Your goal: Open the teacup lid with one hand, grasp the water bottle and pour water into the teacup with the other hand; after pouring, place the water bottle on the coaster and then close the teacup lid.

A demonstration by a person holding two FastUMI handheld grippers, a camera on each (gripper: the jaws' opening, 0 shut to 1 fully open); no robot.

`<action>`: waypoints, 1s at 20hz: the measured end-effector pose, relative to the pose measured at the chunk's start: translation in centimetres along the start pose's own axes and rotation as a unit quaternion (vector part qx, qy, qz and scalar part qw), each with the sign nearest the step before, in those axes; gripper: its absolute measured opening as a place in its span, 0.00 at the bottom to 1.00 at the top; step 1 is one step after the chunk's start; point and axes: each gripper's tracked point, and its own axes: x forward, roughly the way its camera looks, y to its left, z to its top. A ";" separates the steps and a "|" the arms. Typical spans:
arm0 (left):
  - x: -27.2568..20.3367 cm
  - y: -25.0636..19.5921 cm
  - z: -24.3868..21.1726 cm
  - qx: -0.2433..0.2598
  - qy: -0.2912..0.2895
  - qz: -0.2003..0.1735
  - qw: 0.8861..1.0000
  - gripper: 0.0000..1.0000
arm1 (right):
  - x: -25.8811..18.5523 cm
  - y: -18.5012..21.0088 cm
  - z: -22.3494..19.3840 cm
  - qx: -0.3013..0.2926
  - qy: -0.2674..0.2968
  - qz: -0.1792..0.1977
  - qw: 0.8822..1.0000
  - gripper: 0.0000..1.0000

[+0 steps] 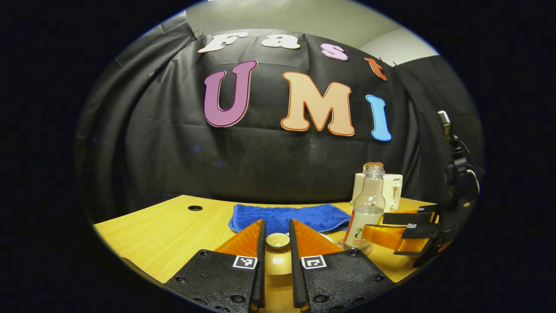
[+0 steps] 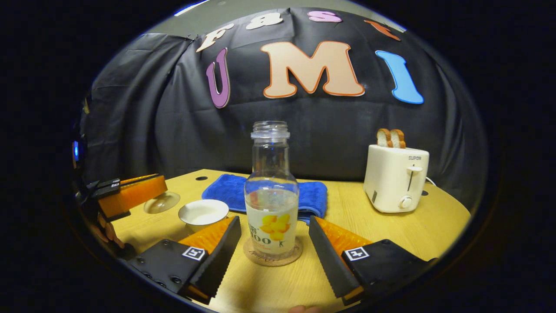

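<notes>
**Bottle parked, lid left to go!**
Right gripper (image 2: 274,222) jaws stood wide apart, the water bottle (image 2: 271,204) between them, untouched on its coaster (image 2: 260,261). Left gripper (image 1: 277,224) jaws pinched the lid (image 1: 278,240) near the open teacup (image 2: 203,212). Judging by that, only the closing was left.

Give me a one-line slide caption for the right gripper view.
Right gripper open around water bottle standing on coaster.

Lid knob (image 1: 277,240) between own fingers (image 1: 261,243)
Apparently pinched; water bottle (image 1: 367,208) upright right, other gripper (image 1: 402,232) beside it.
</notes>
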 end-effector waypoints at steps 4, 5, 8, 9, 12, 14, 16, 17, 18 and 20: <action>2.4 -1.9 -0.2 0.027 0.008 -0.020 0.999 0.22 | -2.7 -2.0 0.1 0.000 -0.019 -0.014 1.000 1.00; 3.0 -2.6 -0.5 0.031 0.014 -0.028 0.999 0.22 | -3.6 -2.5 0.1 0.000 -0.024 -0.018 1.000 0.99; 4.5 -3.7 -2.0 0.045 0.040 -0.040 0.997 0.22 | -5.8 -3.5 0.2 0.000 -0.036 -0.022 0.999 0.95; 4.8 -3.8 -2.3 0.044 0.047 -0.039 0.997 0.21 | -6.4 -3.9 0.2 0.002 -0.038 -0.023 0.999 0.99; 5.2 -4.3 -3.0 0.043 0.058 -0.036 0.997 0.23 | -7.3 -4.6 0.0 0.005 -0.035 -0.022 0.999 1.00; 5.3 -4.1 -3.4 0.046 0.065 -0.029 0.996 0.22 | -7.5 -4.8 -0.1 0.004 -0.031 -0.021 0.999 0.95; 5.3 -4.1 -3.6 0.044 0.070 -0.027 0.996 0.22 | -7.6 -4.8 -0.2 0.002 -0.030 -0.021 0.999 0.99; 5.3 -4.0 -3.9 0.042 0.075 -0.026 0.996 0.22 | -7.6 -4.8 -0.2 0.001 -0.030 -0.022 0.999 0.99; 5.3 -4.1 -4.1 0.041 0.077 -0.025 0.996 0.20 | -7.7 -4.8 -0.2 0.000 -0.031 -0.023 0.999 1.00; 5.0 -4.0 -4.2 0.041 0.079 -0.023 0.996 0.23 | -7.8 -4.9 -0.1 0.002 -0.032 -0.023 0.999 1.00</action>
